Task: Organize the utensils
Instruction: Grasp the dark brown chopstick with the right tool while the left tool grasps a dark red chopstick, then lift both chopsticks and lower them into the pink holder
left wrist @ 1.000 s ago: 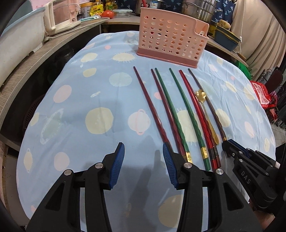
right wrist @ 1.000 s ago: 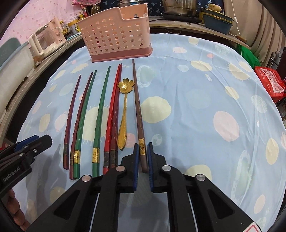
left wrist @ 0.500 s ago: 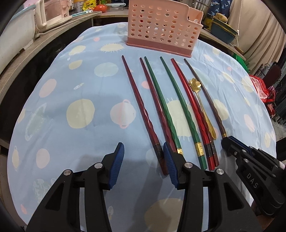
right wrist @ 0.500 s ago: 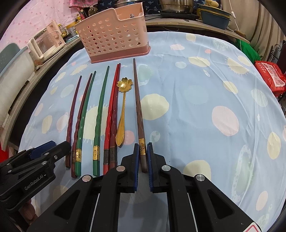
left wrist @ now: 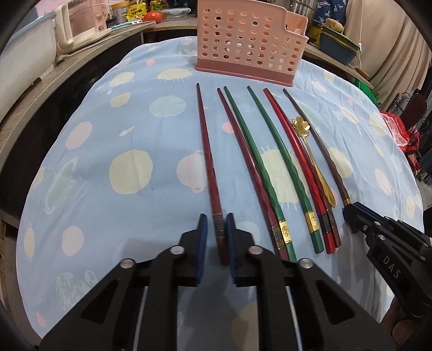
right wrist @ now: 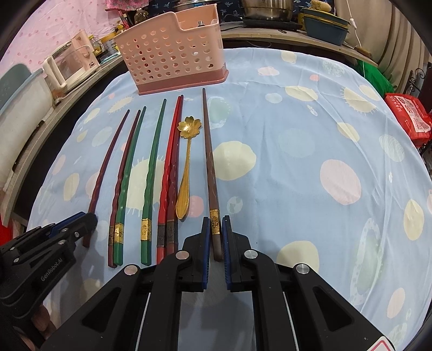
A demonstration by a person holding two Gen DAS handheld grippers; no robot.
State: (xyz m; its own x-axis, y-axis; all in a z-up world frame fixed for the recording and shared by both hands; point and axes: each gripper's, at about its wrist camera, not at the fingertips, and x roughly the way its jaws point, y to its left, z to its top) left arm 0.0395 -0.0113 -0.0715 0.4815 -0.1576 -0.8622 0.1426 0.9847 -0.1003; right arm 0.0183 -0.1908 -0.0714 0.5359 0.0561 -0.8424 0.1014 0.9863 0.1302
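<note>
Several long chopsticks and a gold flower spoon (left wrist: 313, 159) lie side by side on the blue spotted tablecloth (left wrist: 108, 135), in front of a pink perforated utensil basket (left wrist: 243, 40). My left gripper (left wrist: 217, 218) is closing its jaws on the thick end of the leftmost maroon chopstick (left wrist: 206, 151), which lies between the blue pads. My right gripper (right wrist: 216, 220) is shut on the butt of the rightmost brown chopstick (right wrist: 209, 151). Both chopsticks rest flat on the cloth. Each gripper also shows in the other view: right gripper (left wrist: 351, 209), left gripper (right wrist: 86, 218).
Between the two held sticks lie another maroon chopstick (left wrist: 237, 140), two green ones (left wrist: 272, 145) and a red pair (left wrist: 294, 145). A counter with a kettle (right wrist: 70, 64), pots and a teal tub (right wrist: 326, 25) runs behind the table. A red bag (right wrist: 407, 113) sits at the right.
The left gripper's jaws have come together around the leftmost maroon chopstick, which earlier lay beside the right finger. The right gripper stays shut on the brown chopstick, unmoved.
</note>
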